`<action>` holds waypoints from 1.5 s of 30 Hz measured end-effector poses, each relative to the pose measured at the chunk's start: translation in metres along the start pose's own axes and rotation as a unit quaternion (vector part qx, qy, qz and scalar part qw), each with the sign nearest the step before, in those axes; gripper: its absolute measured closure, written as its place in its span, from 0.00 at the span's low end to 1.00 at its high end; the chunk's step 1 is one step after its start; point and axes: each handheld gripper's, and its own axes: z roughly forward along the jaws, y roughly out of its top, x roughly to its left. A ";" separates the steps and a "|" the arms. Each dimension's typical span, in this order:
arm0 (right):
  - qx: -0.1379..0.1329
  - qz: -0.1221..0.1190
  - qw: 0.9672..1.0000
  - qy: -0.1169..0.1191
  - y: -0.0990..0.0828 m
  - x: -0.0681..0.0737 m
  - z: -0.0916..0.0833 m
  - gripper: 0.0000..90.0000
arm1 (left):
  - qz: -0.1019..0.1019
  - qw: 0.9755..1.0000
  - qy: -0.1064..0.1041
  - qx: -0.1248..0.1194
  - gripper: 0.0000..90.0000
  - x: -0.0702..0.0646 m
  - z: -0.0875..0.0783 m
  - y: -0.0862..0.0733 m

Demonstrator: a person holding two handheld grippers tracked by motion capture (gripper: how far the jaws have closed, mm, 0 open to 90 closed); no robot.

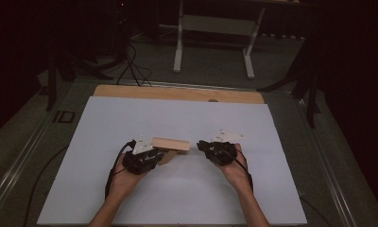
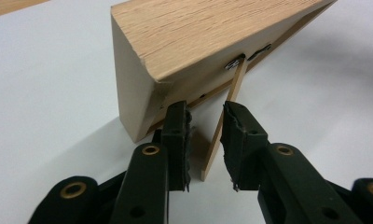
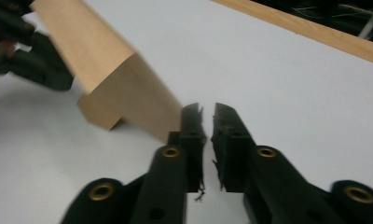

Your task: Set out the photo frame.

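Note:
A light wooden picture frame (image 1: 170,143) stands tilted on the white board (image 1: 177,118), between the two grippers. In the left gripper view its back (image 2: 198,32) faces me, and a thin wooden prop strut (image 2: 224,116) runs down from it to the board. My left gripper (image 2: 207,112) is open around that strut, which lies close to the right pad without being pinched. The left gripper (image 1: 159,155) sits at the frame's left end. My right gripper (image 3: 208,121) is shut on nothing, right next to the frame's near corner (image 3: 128,93). It is at the frame's right end (image 1: 200,144).
A wooden table edge (image 1: 177,93) runs along the far side of the board. Beyond it a white desk stand (image 1: 213,28) and cables (image 1: 130,66) are on the dark floor. The other hand's gripper (image 3: 26,60) shows blurred behind the frame.

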 end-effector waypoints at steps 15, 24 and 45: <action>-0.025 0.040 0.999 0.027 0.017 0.001 0.028 0.99 | -0.003 1.000 0.012 0.003 0.91 0.001 0.001 0.000; -0.022 0.050 0.997 0.046 0.018 0.003 0.034 0.99 | -0.008 1.000 0.021 0.001 0.95 0.003 0.004 0.001; -0.015 0.036 0.998 0.045 0.016 0.007 0.030 0.97 | -0.012 1.000 0.017 -0.011 1.00 0.000 0.004 0.009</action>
